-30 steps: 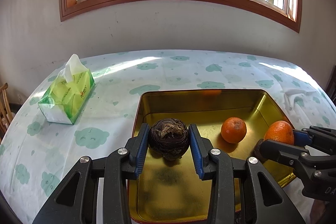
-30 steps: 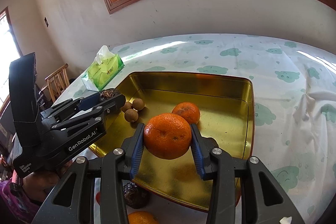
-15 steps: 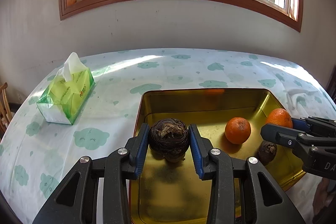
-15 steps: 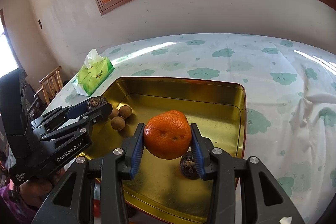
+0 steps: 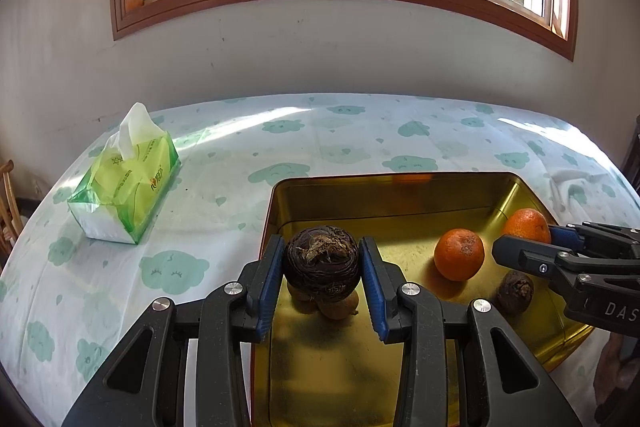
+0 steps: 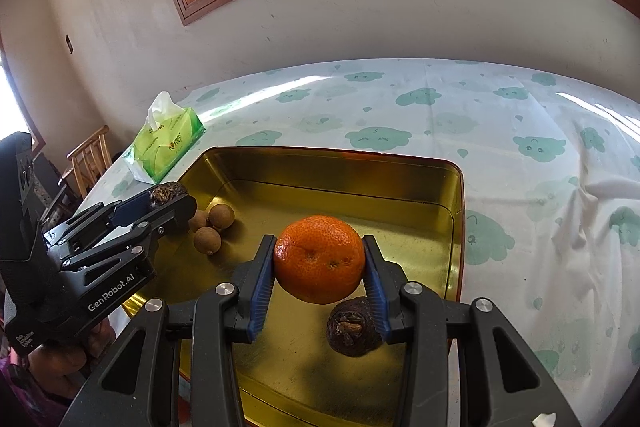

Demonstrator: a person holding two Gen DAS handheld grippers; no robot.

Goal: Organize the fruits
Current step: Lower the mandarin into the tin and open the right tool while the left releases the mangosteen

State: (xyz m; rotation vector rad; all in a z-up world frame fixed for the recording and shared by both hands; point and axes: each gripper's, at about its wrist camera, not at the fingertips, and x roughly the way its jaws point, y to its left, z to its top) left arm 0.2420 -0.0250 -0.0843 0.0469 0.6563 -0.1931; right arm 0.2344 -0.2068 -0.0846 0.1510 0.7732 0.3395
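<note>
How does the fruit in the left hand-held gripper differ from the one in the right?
The fruit in the left hand-held gripper is a dark brown, rough, fibrous ball; the one in the right hand-held gripper is a bright orange mandarin with smooth, dimpled peel. The mandarin looks somewhat larger. The brown ball hangs above the small brown fruits; the mandarin hangs above another dark fruit. Both are clamped between blue pads over the gold tray.

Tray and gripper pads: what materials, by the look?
Tray: likely thin metal with a glossy gold finish; its walls mirror the oranges. Pads of the left gripper: blue, ribbed, matte, probably rubber or soft plastic; which one, the look can't settle.
</note>
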